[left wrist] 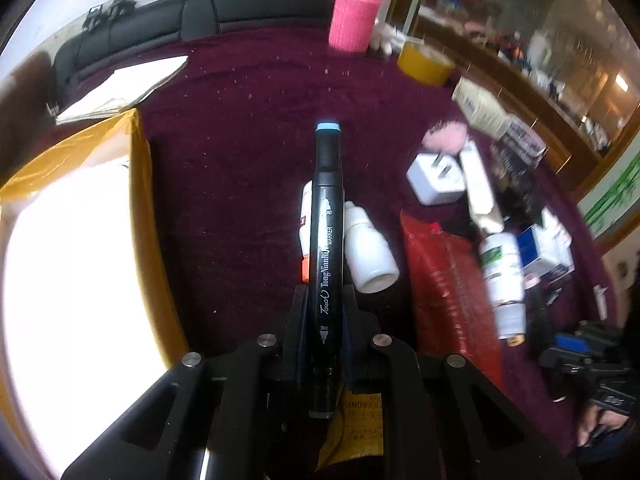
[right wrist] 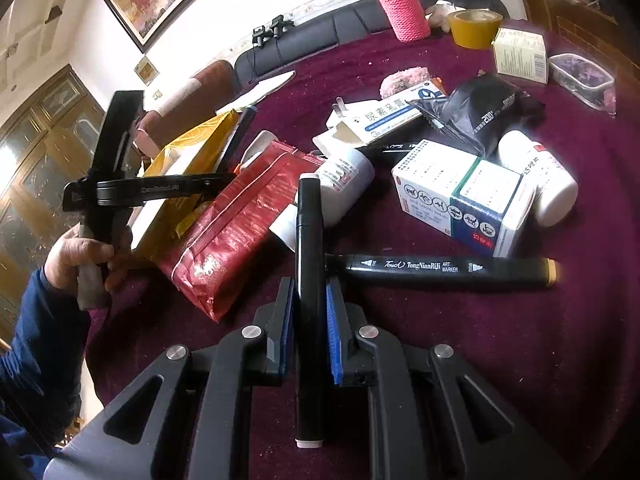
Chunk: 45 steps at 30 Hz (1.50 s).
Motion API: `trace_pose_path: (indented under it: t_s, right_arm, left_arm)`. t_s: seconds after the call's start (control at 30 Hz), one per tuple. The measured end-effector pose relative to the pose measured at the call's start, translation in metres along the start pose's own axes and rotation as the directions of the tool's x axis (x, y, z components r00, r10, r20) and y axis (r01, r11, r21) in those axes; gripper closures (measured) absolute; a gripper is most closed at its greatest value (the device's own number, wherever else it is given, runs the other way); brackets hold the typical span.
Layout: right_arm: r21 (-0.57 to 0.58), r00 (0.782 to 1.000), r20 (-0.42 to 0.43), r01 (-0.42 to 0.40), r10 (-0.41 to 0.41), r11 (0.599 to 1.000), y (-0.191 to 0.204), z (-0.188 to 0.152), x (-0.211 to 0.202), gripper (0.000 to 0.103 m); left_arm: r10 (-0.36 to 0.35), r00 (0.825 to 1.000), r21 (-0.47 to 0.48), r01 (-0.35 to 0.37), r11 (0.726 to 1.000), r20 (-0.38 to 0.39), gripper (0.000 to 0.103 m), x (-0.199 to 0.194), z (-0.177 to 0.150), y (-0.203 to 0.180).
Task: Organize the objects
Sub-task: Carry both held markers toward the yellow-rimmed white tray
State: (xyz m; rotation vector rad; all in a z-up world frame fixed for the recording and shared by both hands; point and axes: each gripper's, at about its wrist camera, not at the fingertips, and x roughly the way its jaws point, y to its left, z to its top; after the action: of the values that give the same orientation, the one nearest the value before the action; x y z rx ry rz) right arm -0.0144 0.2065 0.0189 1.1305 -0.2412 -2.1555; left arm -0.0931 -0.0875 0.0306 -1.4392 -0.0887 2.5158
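My left gripper [left wrist: 325, 300] is shut on a black marker with a light blue cap [left wrist: 327, 216], held lengthwise above the maroon table [left wrist: 240, 120]. My right gripper [right wrist: 310, 296] is shut on a black marker with a white cap [right wrist: 309, 240], also pointing forward. A third black marker with a tan cap [right wrist: 440, 268] lies on the table just right of the right gripper. The left gripper also shows at the left of the right wrist view [right wrist: 224, 178], near the yellow-edged box [right wrist: 188, 160].
A yellow-edged open box [left wrist: 136, 200] is at the left. A red packet [right wrist: 236, 220], white bottles [left wrist: 370, 252], medicine boxes [right wrist: 464, 204], a black pouch [right wrist: 484, 116], a white charger [left wrist: 434, 178], a pink-sleeved bottle [left wrist: 354, 16] and a yellow tape roll [left wrist: 424, 62] crowd the table.
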Motion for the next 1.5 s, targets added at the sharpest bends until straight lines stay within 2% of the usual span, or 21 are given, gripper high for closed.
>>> trace_pose_path:
  t_s: [0.17,0.33,0.5,0.67,0.73,0.9,1.03,1.13,1.17,1.23,1.37,1.5]
  right_arm:
    - [0.009,1.0,0.009,0.003,-0.003,1.0,0.0,0.001,-0.001,0.091]
    - [0.03,1.0,0.015,0.016,-0.016,0.999,-0.002,0.003,-0.002,0.091]
    - [0.054,1.0,-0.005,0.028,-0.028,0.998,-0.003,0.003,0.002,0.091]
    - [0.038,0.999,-0.026,0.049,-0.048,0.998,0.001,0.002,0.006,0.091]
    - [0.038,0.998,-0.046,0.054,-0.052,0.998,0.0,0.001,0.009,0.091]
    - [-0.002,0.995,-0.061,0.081,-0.081,0.997,0.006,0.002,0.011,0.09]
    - [-0.094,0.982,-0.094,0.157,-0.166,0.983,0.021,0.004,0.015,0.09]
    - [-0.135,0.97,-0.108,0.202,-0.218,0.97,0.028,0.004,0.018,0.09]
    - [-0.151,0.967,-0.109,0.214,-0.231,0.965,0.031,0.004,0.019,0.091]
    - [-0.165,0.963,-0.1,0.234,-0.252,0.958,0.033,0.003,0.017,0.091]
    - [-0.118,0.972,-0.101,0.2,-0.212,0.973,0.03,0.002,0.011,0.091]
    - [-0.086,0.979,-0.086,0.176,-0.183,0.981,0.033,0.008,0.006,0.091]
  left_arm:
    - [-0.084,0.996,-0.045,0.086,0.995,0.043,0.091,-0.019,-0.003,0.009]
    - [-0.126,0.989,-0.055,0.13,0.99,0.071,0.091,-0.035,-0.007,0.013]
    - [-0.115,0.993,-0.063,0.117,0.991,0.041,0.091,-0.029,-0.007,0.015]
    - [-0.055,0.997,-0.009,0.055,0.998,-0.05,0.091,-0.003,-0.008,0.004]
    - [-0.028,0.998,0.014,0.029,0.999,-0.06,0.091,0.002,-0.006,0.0]
    - [0.037,0.992,0.069,-0.029,0.997,-0.119,0.091,0.02,0.002,-0.008]
    - [0.103,0.986,0.14,-0.085,0.986,-0.129,0.091,0.026,0.009,-0.022]
    - [0.159,0.983,0.177,-0.142,0.974,-0.088,0.091,0.026,0.004,-0.031]
    - [0.158,0.984,0.173,-0.143,0.974,-0.076,0.091,0.024,0.002,-0.031]
    - [0.11,0.993,0.128,-0.102,0.987,-0.052,0.091,0.017,0.0,-0.025]
    - [0.007,1.0,0.051,-0.007,0.999,0.001,0.091,-0.007,-0.003,-0.01]
    - [-0.033,0.999,0.016,0.032,0.999,0.015,0.091,-0.019,-0.005,0.001]
